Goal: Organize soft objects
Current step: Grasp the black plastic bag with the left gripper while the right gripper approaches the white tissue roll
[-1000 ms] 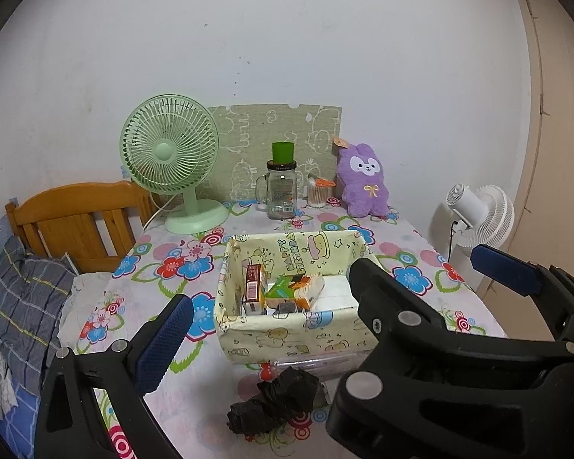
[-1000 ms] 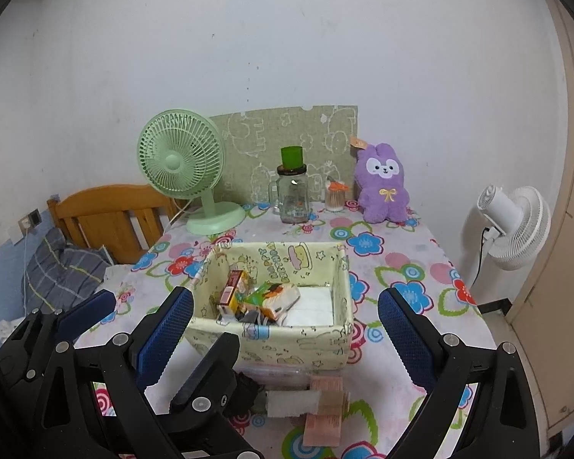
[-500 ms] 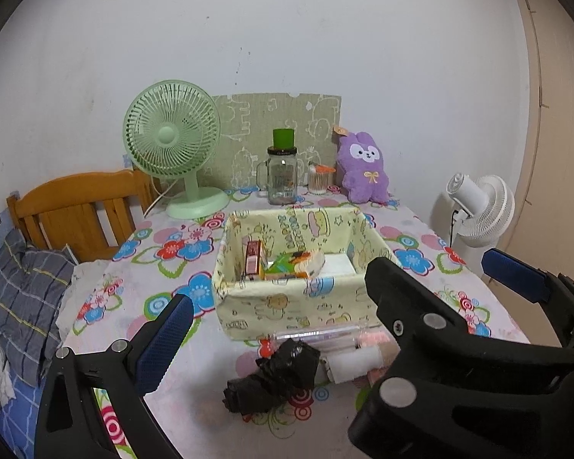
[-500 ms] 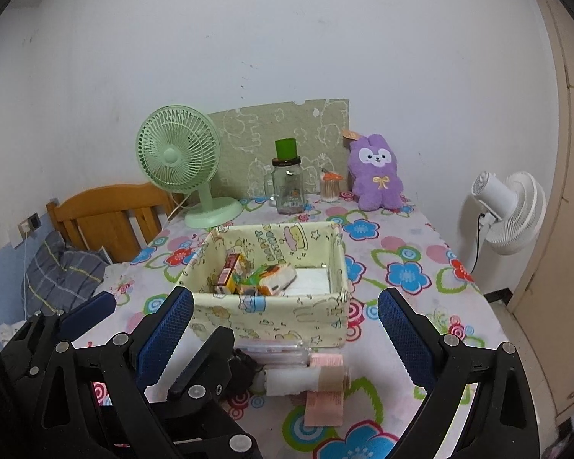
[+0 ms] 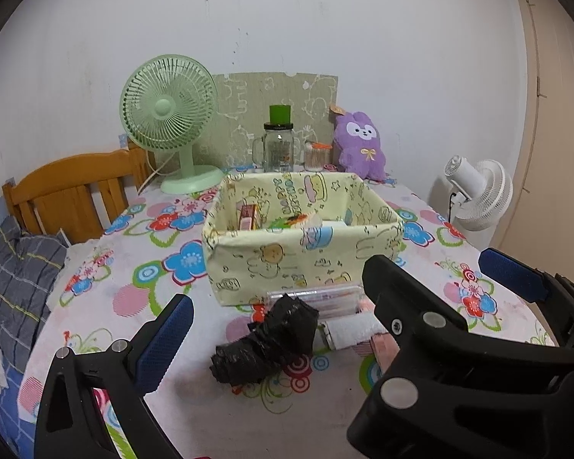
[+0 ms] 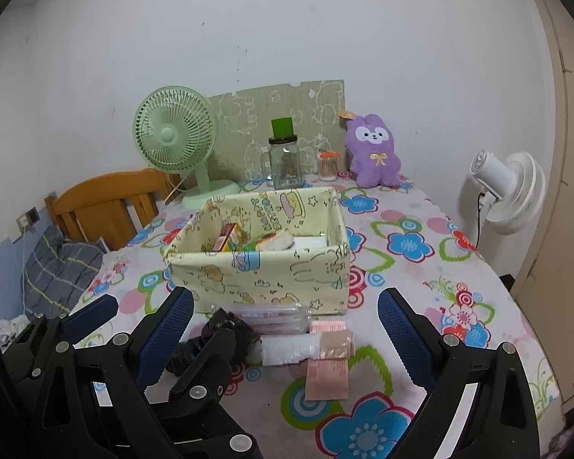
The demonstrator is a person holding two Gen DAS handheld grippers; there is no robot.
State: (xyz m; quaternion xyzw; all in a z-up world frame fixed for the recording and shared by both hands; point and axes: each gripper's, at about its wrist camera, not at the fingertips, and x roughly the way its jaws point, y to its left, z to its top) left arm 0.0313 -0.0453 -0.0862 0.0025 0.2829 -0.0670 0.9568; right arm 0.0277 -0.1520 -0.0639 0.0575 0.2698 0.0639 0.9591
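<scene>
A green fan (image 5: 168, 114) stands beside a glass jar (image 5: 278, 149).

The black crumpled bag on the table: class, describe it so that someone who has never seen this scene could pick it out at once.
Start at the yellow cartoon-print fabric basket in the middle of the flowered table. In front of its near wall lies a small cluster of items, and the black crumpled bag is at the left end, beside a white roll. It is the only black, shiny, wrinkled thing among pale pink, white and clear neighbours.

Glossy crinkled black plastic bag (image 5: 266, 338), printed cloth storage box (image 5: 302, 264), matt floral tablecloth (image 5: 134, 294), clear glass jar (image 6: 285, 166), fuzzy purple plush toy (image 6: 375, 153), varnished wooden chair (image 5: 72, 195), textured blue gripper pads (image 6: 168, 338).
</scene>
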